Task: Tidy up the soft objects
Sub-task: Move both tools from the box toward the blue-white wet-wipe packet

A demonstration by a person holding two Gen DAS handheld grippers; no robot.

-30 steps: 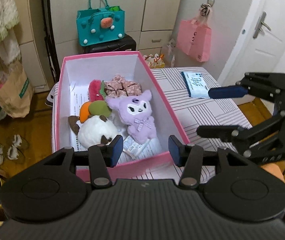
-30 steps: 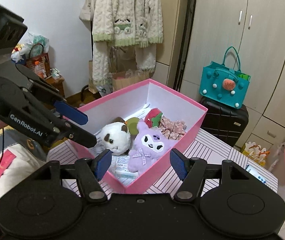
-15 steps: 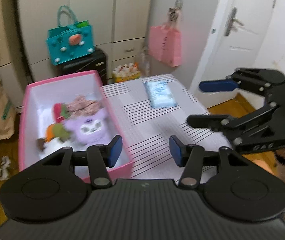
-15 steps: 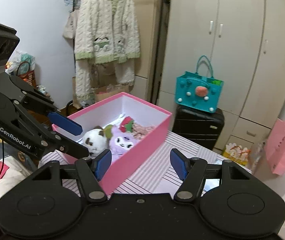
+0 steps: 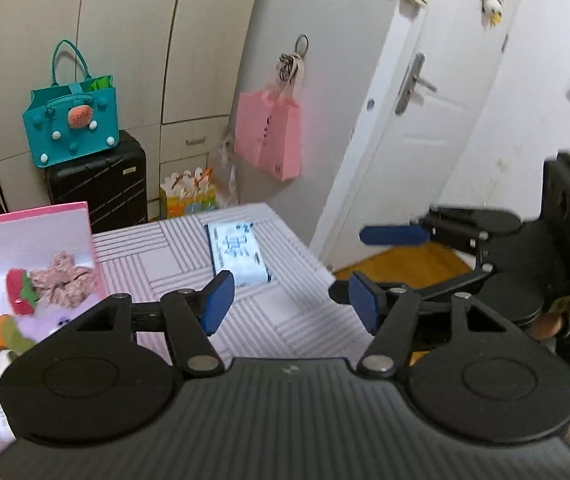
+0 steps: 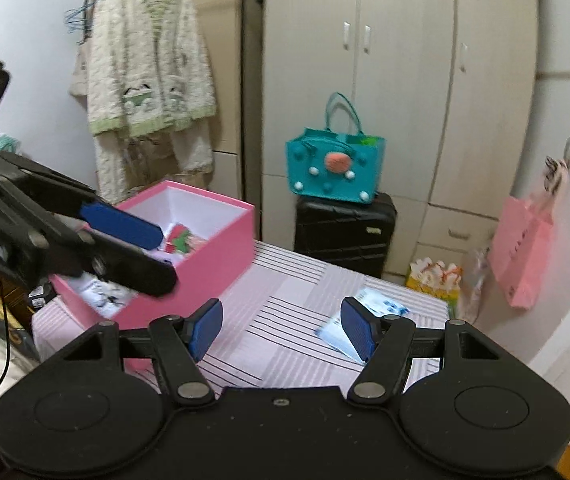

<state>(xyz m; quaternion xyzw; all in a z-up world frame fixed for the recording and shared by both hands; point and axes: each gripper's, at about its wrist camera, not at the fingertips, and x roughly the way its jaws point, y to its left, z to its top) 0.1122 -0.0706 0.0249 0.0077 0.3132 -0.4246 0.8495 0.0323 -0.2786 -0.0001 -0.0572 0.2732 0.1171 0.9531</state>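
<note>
The tissue pack (image 5: 238, 255) lies flat on the striped table (image 5: 173, 256), at twelve o'clock just beyond the left gripper (image 5: 285, 303), long axis along its reach; jaws opening, empty; right gripper (image 6: 281, 328) released, pack at one o'clock; left seems nearer.

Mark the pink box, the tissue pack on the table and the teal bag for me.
pink box (image 6: 209, 256), right wrist view, on its outer pink side wall.
tissue pack (image 5: 237, 252), left wrist view, on the middle of its printed top.
teal bag (image 6: 335, 172), right wrist view, on its front panel.
</note>
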